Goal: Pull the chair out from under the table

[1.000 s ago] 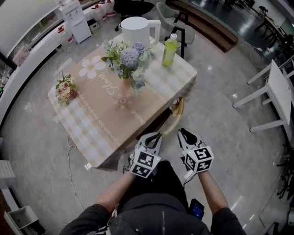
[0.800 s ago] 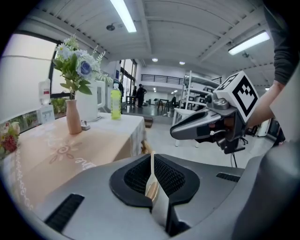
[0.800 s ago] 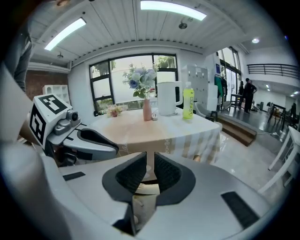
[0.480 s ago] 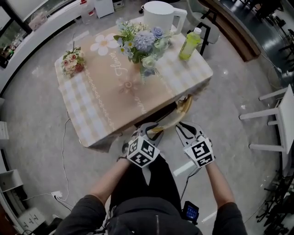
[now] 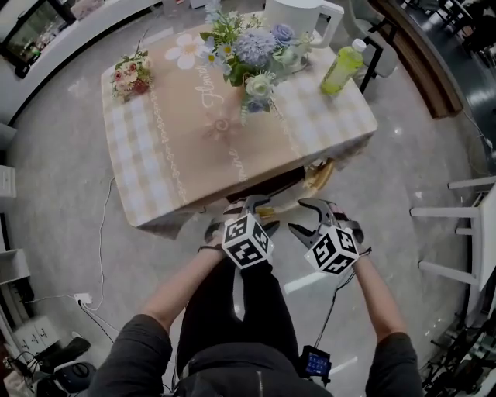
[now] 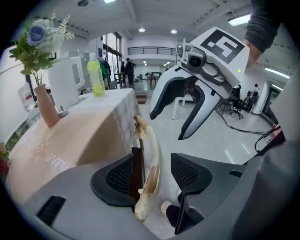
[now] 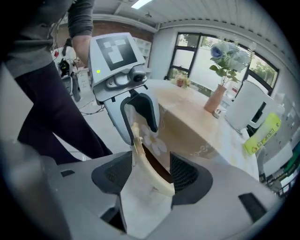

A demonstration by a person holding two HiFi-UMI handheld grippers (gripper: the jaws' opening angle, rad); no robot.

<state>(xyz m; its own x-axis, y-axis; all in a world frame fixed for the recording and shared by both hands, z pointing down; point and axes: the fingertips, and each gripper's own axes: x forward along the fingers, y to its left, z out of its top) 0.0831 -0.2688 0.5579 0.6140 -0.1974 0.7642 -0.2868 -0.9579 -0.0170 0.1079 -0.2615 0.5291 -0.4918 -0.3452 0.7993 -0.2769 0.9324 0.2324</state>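
Note:
The chair is tucked under the table [image 5: 178, 155]; only its cream curved back rail [image 5: 314, 180] shows at the cloth's near edge. My left gripper [image 5: 249, 208] and right gripper [image 5: 306, 217] hang side by side over that rail, pointing steeply down. Both sets of jaws are opening. In the left gripper view the rail [image 6: 153, 157] runs between the pads of the left gripper [image 6: 152, 176], with a gap on the right side. In the right gripper view the rail [image 7: 145, 159] crosses between the spread pads of the right gripper [image 7: 150, 177] without being pressed.
On the checked cloth stand a vase of flowers [image 5: 252, 62], a white jug [image 5: 302, 15], a green bottle [image 5: 341, 68] and a small bouquet [image 5: 132, 77]. White furniture [image 5: 465, 225] stands at the right. A cable [image 5: 101, 233] lies on the floor at the left.
Both grippers have sunk toward the chair's back rail and gone from shut to spread jaws. The right gripper has rolled. The table now sits higher in the head view.

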